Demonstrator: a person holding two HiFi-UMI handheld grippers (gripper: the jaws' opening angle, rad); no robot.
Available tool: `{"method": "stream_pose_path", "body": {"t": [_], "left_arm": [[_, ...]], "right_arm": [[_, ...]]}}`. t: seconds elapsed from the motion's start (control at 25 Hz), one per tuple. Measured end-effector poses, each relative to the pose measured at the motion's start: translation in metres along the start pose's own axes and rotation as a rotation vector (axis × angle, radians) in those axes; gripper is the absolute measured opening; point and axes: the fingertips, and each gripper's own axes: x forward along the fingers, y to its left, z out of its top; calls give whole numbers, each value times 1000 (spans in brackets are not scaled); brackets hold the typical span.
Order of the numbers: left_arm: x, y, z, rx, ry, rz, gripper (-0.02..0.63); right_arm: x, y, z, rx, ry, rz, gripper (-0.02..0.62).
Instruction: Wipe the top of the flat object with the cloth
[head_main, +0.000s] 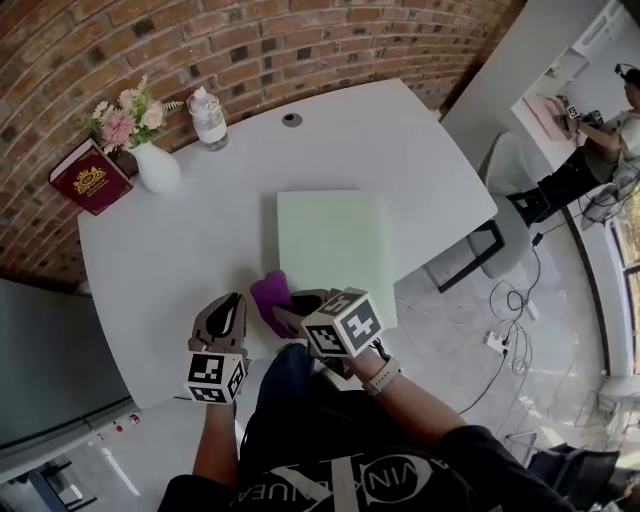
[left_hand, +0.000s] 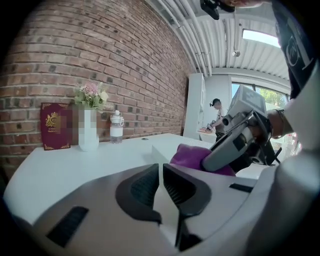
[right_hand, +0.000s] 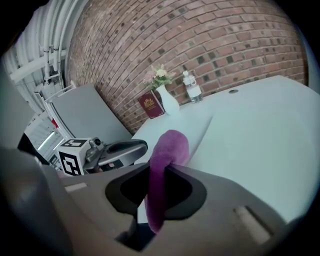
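Note:
A pale green flat object (head_main: 332, 243) lies on the round white table (head_main: 180, 240), near its front edge. A purple cloth (head_main: 270, 299) hangs just left of the flat object's near corner, and my right gripper (head_main: 289, 317) is shut on it. In the right gripper view the cloth (right_hand: 164, 165) is pinched between the jaws and sticks out past them. My left gripper (head_main: 230, 303) hovers beside it on the left, shut and empty. In the left gripper view its jaws (left_hand: 161, 172) meet, with the cloth (left_hand: 191, 156) and right gripper (left_hand: 234, 145) ahead to the right.
At the table's far left stand a white vase of flowers (head_main: 156, 165), a red book (head_main: 90, 178) and a clear bottle (head_main: 208, 119). A small round grommet (head_main: 292, 119) sits near the far edge. A brick wall runs behind. A chair (head_main: 508, 215) is right of the table.

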Motion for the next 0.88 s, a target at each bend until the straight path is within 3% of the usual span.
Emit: {"method": "stream_pose_path", "body": {"t": [0.24, 0.56, 0.88], "left_arm": [[-7, 2, 0, -14, -16, 12, 30], [5, -17, 4, -8, -24, -50, 29], [12, -31, 4, -8, -11, -81, 29]], "right_arm": [[-14, -25, -17, -21, 39, -88, 63], [-68, -75, -39, 87, -29, -222, 63], [-124, -116, -57, 122, -81, -343, 63]]}}
